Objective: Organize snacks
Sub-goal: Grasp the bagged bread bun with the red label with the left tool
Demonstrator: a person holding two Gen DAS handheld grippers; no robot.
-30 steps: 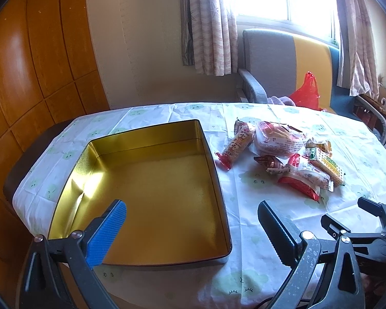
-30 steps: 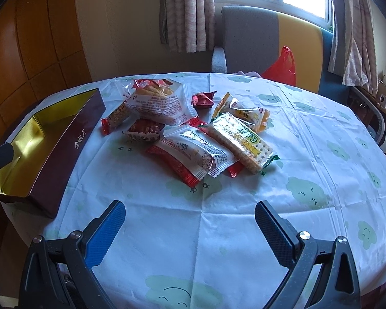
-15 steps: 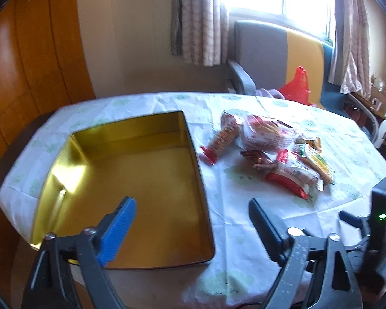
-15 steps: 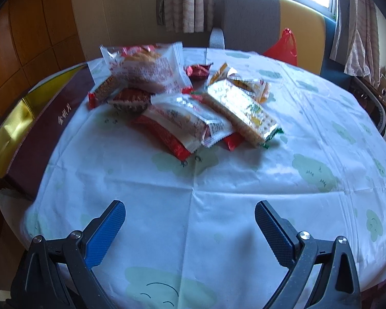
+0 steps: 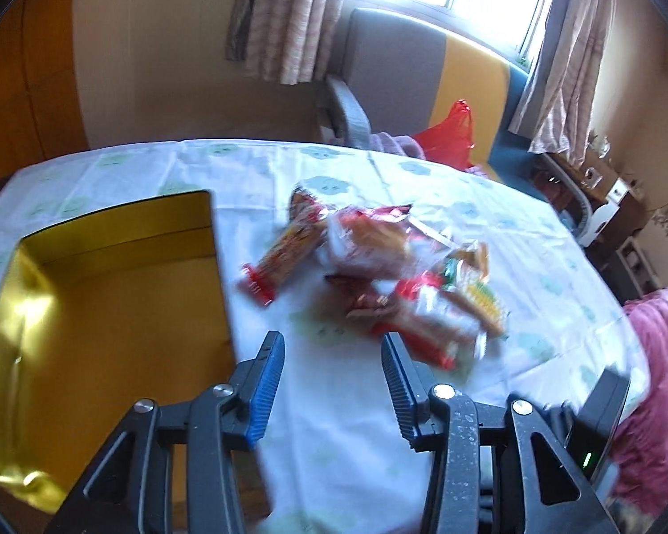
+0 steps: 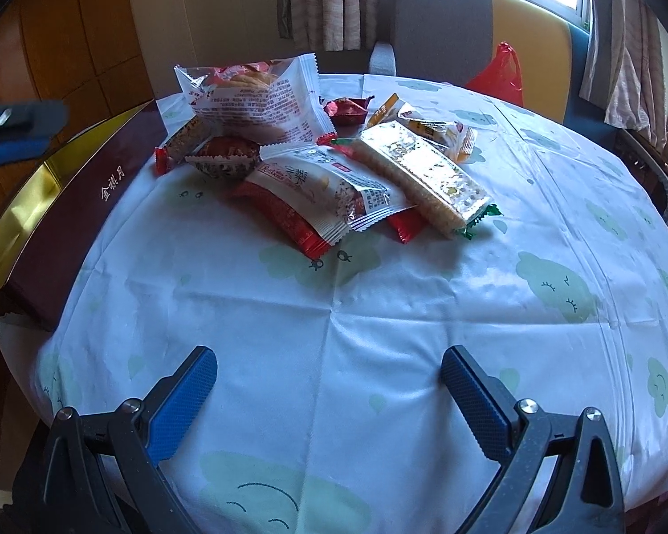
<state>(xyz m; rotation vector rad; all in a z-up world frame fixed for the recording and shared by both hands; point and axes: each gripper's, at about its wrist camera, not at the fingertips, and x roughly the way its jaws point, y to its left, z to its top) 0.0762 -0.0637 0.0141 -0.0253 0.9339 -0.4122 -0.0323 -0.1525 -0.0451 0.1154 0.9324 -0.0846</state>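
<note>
Left view: the left tool (image 5: 331,358), jaws just narrowing on nothing, swings from the empty tin (image 5: 111,307) toward the snacks (image 5: 378,280) heaped on the tabletop (image 5: 334,422). Right view: the right tool (image 6: 329,376) hangs spread, short of the pile. Best take an edge packet first.

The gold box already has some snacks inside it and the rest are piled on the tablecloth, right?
Not quite. The gold box is empty: the left wrist view shows only its bare shiny bottom. All the snacks are piled on the tablecloth beside it, as the right wrist view shows too.
</note>
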